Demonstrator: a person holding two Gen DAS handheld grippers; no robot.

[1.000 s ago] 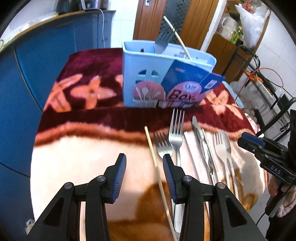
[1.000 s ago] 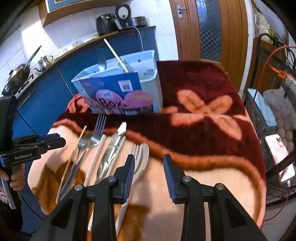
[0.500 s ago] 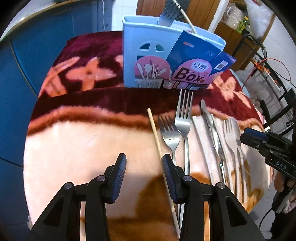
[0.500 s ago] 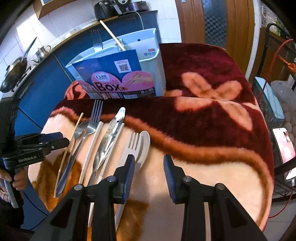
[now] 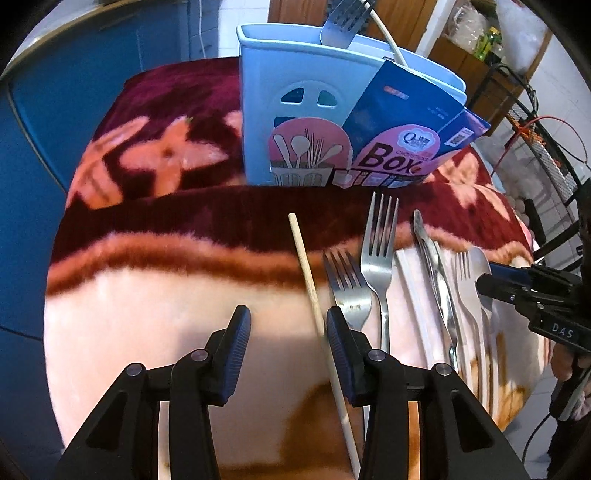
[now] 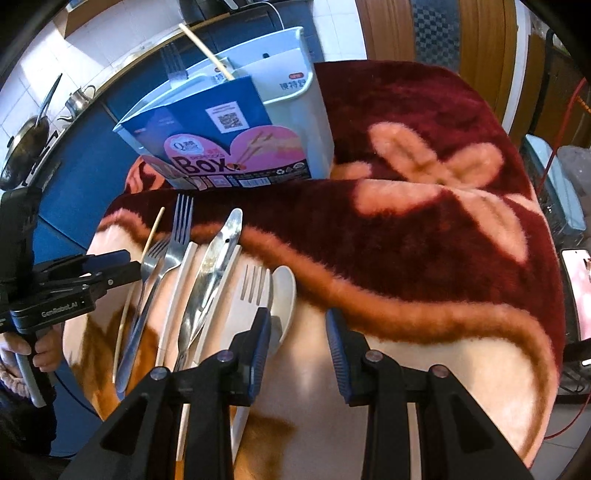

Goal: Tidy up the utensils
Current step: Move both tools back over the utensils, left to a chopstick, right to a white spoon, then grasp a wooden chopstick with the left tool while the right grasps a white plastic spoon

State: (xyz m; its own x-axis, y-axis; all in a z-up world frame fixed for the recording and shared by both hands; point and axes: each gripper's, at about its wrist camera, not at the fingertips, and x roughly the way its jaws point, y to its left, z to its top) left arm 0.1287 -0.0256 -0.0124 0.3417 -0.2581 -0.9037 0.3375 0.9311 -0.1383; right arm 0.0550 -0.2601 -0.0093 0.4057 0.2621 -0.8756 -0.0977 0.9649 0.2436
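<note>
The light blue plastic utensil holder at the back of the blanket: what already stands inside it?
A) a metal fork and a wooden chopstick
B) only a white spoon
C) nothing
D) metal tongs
A: a metal fork and a wooden chopstick stick up out of the light blue plastic utensil holder.

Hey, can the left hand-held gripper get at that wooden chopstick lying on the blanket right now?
Probably yes. The wooden chopstick lies uncovered at the edge of the row, just beside the left hand-held gripper, whose jaws are open and empty; only the small fork sits close alongside.

Bright, slightly blurred fisheye views, edges warped.
</note>
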